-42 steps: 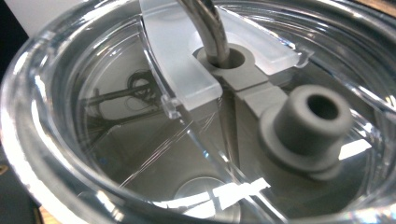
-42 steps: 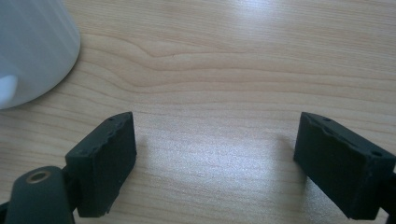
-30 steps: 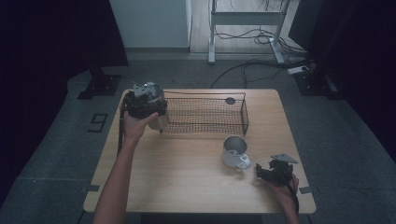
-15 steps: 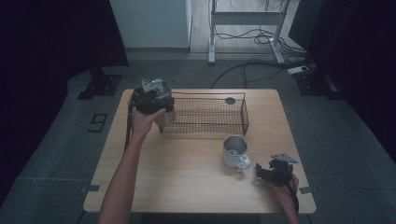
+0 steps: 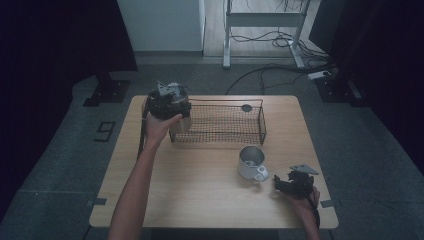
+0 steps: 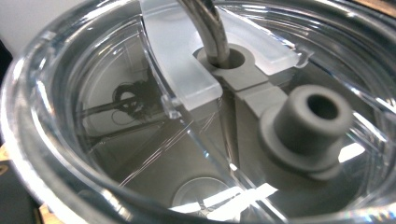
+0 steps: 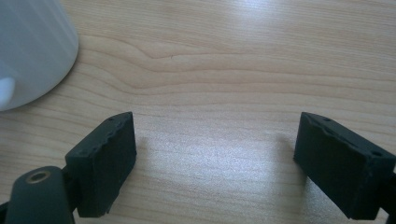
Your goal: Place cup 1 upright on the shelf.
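Fingers of our left gripper (image 5: 170, 102) grasp the tumbler (image 5: 181, 120) at upper left; next we lower it into the basket (image 5: 220, 120); right fingers (image 7: 105, 158) released.

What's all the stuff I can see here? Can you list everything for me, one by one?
Tumbler: one, metal with a clear lid and a metal straw, held at the left end of the basket.
Wire basket: one, dark mesh, far middle of the table.
Small round disc: one, dark, at the basket's far right corner; whether inside it is hard to tell.
Mug: one, white with a handle, upright, near right of the table.
Table: one, light wood.
Frame with cables: one, pale metal, on the floor beyond the table.
Left gripper: one, black, on the tumbler's top.
Right gripper: one, black, jaws wide apart with nothing between, low over the table right of the mug.
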Demonstrator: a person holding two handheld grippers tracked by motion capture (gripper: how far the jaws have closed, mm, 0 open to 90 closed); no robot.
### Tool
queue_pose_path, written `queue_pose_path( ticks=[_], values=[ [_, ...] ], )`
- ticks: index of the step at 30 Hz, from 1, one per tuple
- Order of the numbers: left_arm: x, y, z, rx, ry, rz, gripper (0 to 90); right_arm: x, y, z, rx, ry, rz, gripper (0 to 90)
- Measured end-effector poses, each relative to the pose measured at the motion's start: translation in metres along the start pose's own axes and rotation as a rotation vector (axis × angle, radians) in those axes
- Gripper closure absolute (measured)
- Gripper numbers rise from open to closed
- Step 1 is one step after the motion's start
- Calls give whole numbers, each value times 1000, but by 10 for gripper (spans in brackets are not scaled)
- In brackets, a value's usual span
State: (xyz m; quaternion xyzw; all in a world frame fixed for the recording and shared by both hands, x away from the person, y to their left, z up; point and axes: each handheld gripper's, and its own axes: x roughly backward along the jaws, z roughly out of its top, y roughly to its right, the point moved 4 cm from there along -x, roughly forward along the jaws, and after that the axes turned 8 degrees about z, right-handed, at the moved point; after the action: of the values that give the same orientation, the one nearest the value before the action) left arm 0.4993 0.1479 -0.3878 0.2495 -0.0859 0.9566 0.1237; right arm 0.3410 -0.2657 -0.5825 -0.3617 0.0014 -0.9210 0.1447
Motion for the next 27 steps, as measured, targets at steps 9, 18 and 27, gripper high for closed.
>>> queue_pose_path(
  ticks=[9,18,27],
  values=[
    [-8,4,4,2,-1,-12,38,0,0,0,-1,0,0,126],
    [-18,11,9,-7,-8,-17,38,0,0,0,0,0,-1,126],
    [-32,15,9,-2,-27,-17,38,0,0,0,-1,0,-2,127]
  ],
)
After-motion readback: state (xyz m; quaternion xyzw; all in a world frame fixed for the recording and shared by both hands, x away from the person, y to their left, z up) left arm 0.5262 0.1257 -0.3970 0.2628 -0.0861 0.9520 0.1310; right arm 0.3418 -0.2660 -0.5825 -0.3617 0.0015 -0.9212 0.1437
